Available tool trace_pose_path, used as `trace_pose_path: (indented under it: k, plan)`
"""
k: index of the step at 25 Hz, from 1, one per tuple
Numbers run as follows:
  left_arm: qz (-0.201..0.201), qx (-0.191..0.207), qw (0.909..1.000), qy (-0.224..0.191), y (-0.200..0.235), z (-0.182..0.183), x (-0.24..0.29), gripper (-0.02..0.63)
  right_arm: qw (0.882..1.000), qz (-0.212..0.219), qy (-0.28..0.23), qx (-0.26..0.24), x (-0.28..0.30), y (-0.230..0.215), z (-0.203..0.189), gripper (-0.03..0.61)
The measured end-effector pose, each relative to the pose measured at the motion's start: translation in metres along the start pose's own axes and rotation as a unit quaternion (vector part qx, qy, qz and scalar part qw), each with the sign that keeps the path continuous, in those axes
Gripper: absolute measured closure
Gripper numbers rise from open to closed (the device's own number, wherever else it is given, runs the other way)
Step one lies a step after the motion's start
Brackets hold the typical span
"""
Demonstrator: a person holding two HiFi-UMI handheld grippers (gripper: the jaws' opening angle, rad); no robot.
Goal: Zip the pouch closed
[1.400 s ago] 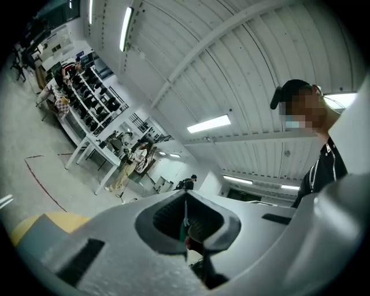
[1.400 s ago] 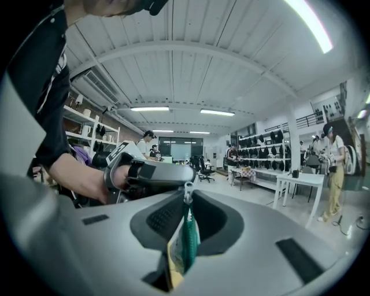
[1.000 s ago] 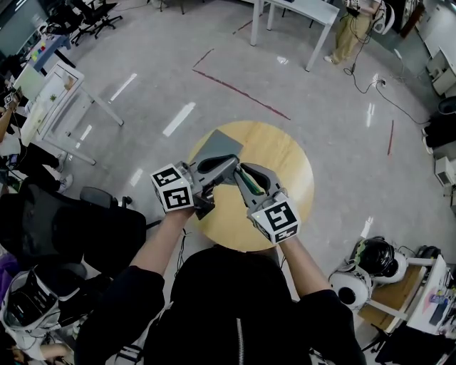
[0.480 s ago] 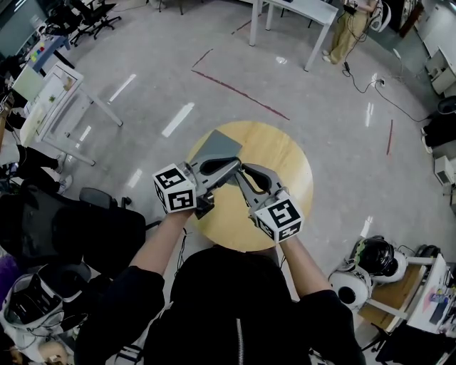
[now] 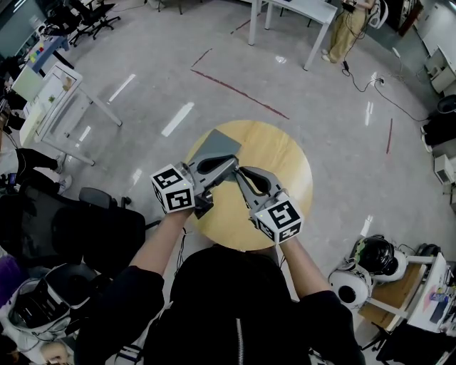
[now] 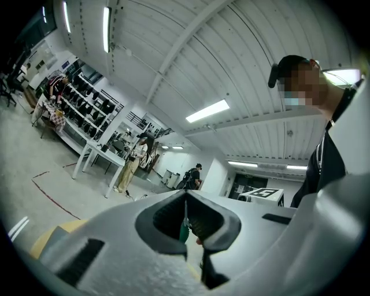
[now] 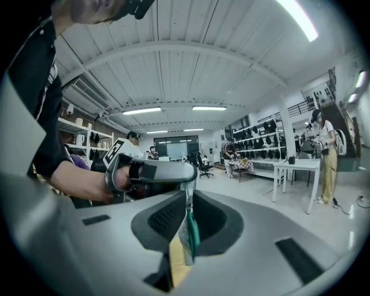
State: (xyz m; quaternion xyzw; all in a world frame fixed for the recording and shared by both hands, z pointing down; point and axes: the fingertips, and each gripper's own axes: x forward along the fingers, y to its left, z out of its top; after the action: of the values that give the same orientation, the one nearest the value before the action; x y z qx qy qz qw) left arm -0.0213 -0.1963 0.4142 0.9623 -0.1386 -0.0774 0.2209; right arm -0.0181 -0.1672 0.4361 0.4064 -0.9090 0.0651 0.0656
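A thin pouch with a green zip edge (image 7: 191, 233) hangs over the round wooden table (image 5: 285, 164), pinched between my two grippers. In the right gripper view the right gripper (image 7: 188, 195) is shut on the pouch, whose pale side and green zip run down between the jaws. The left gripper (image 6: 186, 196) is shut too, with a sliver of the green zip (image 6: 184, 230) between its jaws. From the head view the left gripper (image 5: 229, 165) and right gripper (image 5: 239, 174) meet tip to tip above the table, and the pouch is mostly hidden by them.
A flat grey sheet (image 5: 214, 145) lies on the table's far left part. A black office chair (image 5: 100, 214) stands left of the table. White tables (image 5: 299, 14) and a standing person (image 5: 349, 32) are farther off. A stand with headsets (image 5: 374, 260) sits at the right.
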Motion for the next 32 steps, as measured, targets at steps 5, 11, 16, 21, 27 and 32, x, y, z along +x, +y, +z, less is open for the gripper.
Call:
trace_pose_path:
  k: [5, 11, 16, 21, 27, 32]
  plan:
    - [0.004, -0.004, 0.9999, -0.012, 0.000, 0.000, -0.002, 0.612, 1.000, -0.006, 0.003, -0.022, 0.000, 0.002, 0.001, 0.543]
    - [0.011, -0.008, 0.9997, -0.019, -0.002, 0.000, 0.000, 0.612, 1.000, -0.009, 0.008, -0.020, -0.005, -0.001, -0.005, 0.545]
    - [0.016, -0.009, 0.9993, -0.034, 0.002, 0.009, -0.005, 0.612, 1.000, -0.010, 0.017, -0.008, -0.008, -0.002, -0.012, 0.545]
    - [0.003, -0.002, 0.9997, -0.023, -0.004, 0.006, -0.003, 0.612, 1.000, -0.013, 0.015, 0.000, -0.010, -0.001, -0.017, 0.543]
    - [-0.001, -0.008, 0.9996, -0.027, -0.005, 0.005, -0.002, 0.611, 1.000, -0.011, 0.010, 0.010, -0.011, -0.002, -0.017, 0.538]
    - [0.002, -0.017, 0.9993, -0.034, -0.006, 0.012, -0.002, 0.611, 1.000, -0.002, 0.019, 0.020, -0.006, 0.002, -0.024, 0.520]
